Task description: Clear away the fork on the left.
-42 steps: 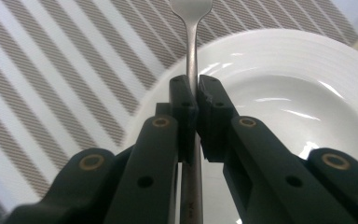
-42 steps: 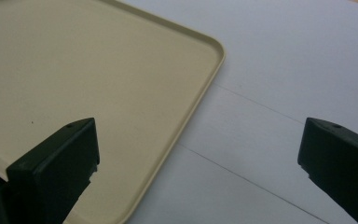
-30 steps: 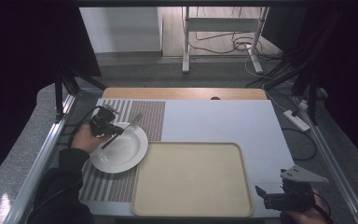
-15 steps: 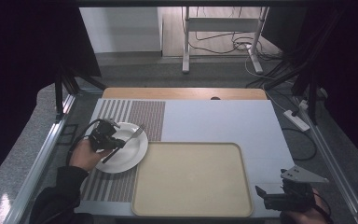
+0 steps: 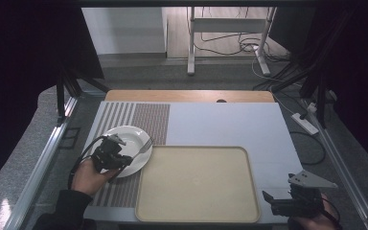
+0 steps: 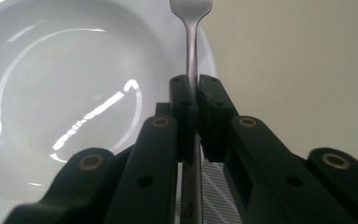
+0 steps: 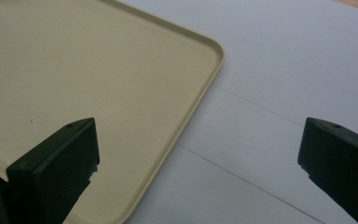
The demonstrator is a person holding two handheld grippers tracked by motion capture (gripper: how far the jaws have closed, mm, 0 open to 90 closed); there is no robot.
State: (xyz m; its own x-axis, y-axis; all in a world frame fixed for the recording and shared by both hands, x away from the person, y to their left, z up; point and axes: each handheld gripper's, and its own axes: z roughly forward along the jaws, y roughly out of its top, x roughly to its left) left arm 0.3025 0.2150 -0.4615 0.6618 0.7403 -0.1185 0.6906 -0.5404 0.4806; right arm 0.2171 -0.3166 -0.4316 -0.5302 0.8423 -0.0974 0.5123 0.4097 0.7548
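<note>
Two pads of the left gripper were clamped on the fork handle, tines pointing ahead of the jaws. The plate lay below and to the left of the jaws; the tray lay to their right. In the high view the fork hung over the plate rim, just beside the tray edge. The step appeared to be carrying the fork toward the tray. Recommended practice: keep the handle level, clear the tray lip before lowering, and release only once the fork rests flat. The right gripper stood wide open, holding nothing, the tray corner ahead and to the left of its jaws.
</note>
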